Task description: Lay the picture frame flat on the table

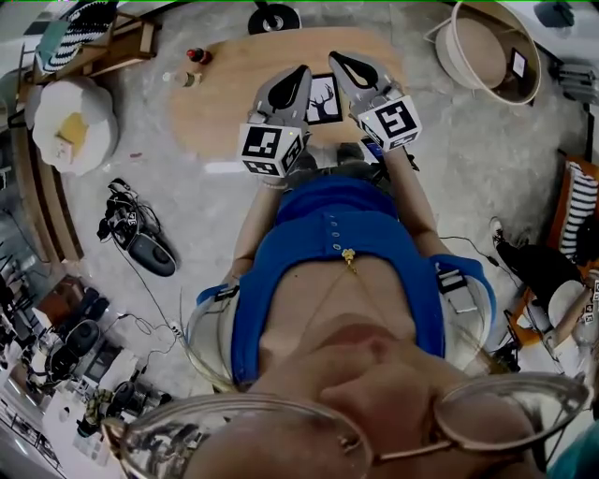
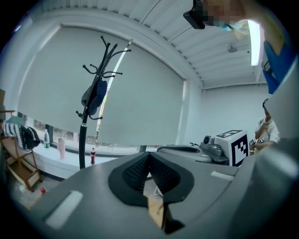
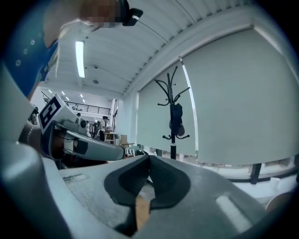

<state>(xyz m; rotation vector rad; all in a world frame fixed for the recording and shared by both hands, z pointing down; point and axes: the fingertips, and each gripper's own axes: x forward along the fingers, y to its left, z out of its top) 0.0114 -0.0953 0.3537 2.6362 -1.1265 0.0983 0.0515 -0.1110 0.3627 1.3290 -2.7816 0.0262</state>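
The picture frame [image 1: 325,99], black-edged with a dark animal shape on white, is on the oval wooden table [image 1: 225,84]; only part of it shows between my two grippers, and I cannot tell whether it stands or lies. My left gripper [image 1: 301,71] hovers at its left, my right gripper [image 1: 335,59] at its right, both shut and empty. Both gripper views look up at the window wall. In the left gripper view the jaws [image 2: 149,154] meet at the tip. The right gripper [image 3: 149,158] likewise has its jaws together.
Two small bottles [image 1: 197,55] stand at the table's far left end. A coat rack [image 2: 96,93] rises beyond the table, its black base [image 1: 273,17] on the floor. A round tub [image 1: 491,51] sits back right, an egg-shaped cushion [image 1: 73,122] left, shoes and cables [image 1: 140,239] on the floor.
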